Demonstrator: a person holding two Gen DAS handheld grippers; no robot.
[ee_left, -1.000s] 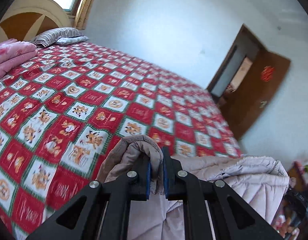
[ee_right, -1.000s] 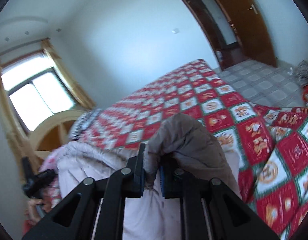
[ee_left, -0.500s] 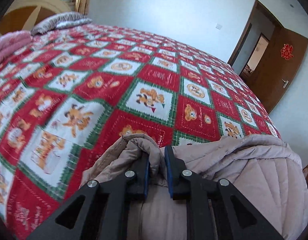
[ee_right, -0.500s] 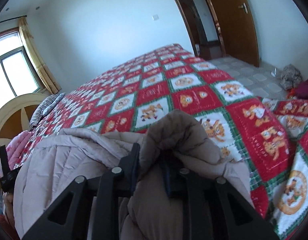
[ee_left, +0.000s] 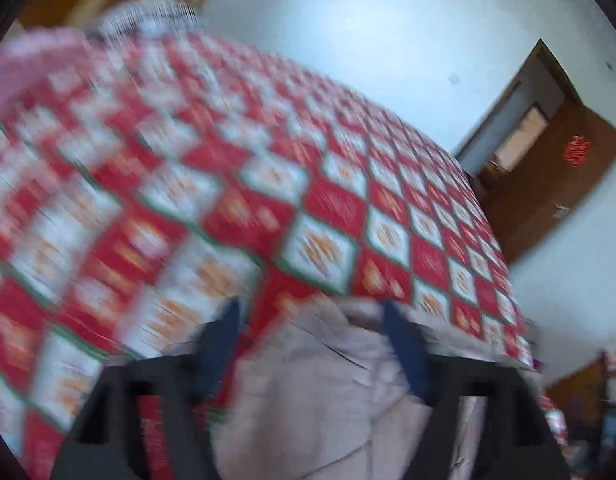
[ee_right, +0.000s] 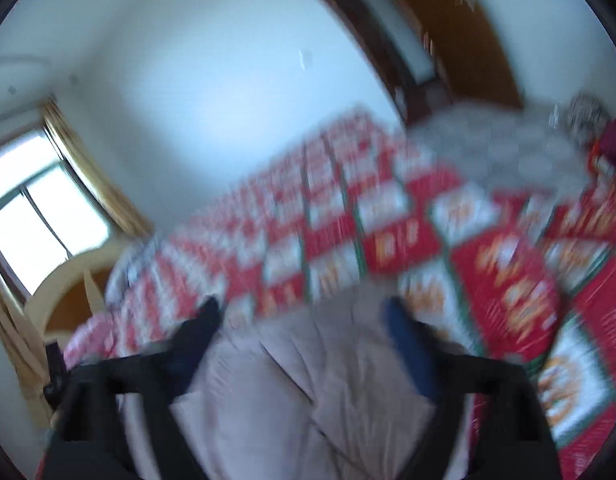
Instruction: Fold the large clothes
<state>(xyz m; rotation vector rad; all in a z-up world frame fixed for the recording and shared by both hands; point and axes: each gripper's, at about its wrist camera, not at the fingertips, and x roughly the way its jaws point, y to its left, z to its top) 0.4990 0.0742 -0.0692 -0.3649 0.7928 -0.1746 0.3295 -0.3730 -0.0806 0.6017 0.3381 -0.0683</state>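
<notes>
**Both tongs letting go over the padded coat at the bed's edge**

Both views are smeared by motion, so fine detail is lost: the pictures inside the bedspread's squares read only as orange smudges, and stitching on the coat shows as faint lines.

Nearest in the left wrist view, the left gripper [ee_left: 309, 312] has its blue-padded fingers [ee_left: 403, 344] spread wide and opening, with the pale pinkish quilted coat [ee_left: 327, 392] lying loose below and between them; the pads do not press on it. The coat's lower part is cut off by the frame edge. In the right wrist view, the right gripper [ee_right: 300, 312] is likewise opening, fingers apart, the same coat [ee_right: 308, 380] lying slack between them, released rather than pinched.

The coat sits on the near edge of the bed, on the red, white and green checked bedspread [ee_left: 228, 184], which runs away behind it.

Only the left view shows the blurred pink bedding [ee_left: 32, 68] and striped pillow [ee_left: 148, 20] at the far left, and a brown door [ee_left: 555, 184] ajar with a red ornament on it. Only the right view shows the bright window [ee_right: 32, 208] with yellow curtains [ee_right: 96, 176], a curved cream headboard [ee_right: 68, 280], grey floor tiles [ee_right: 499, 148] past the bed's corner, and a dim heap of things [ee_right: 603, 136] on them, too blurred to name.
</notes>
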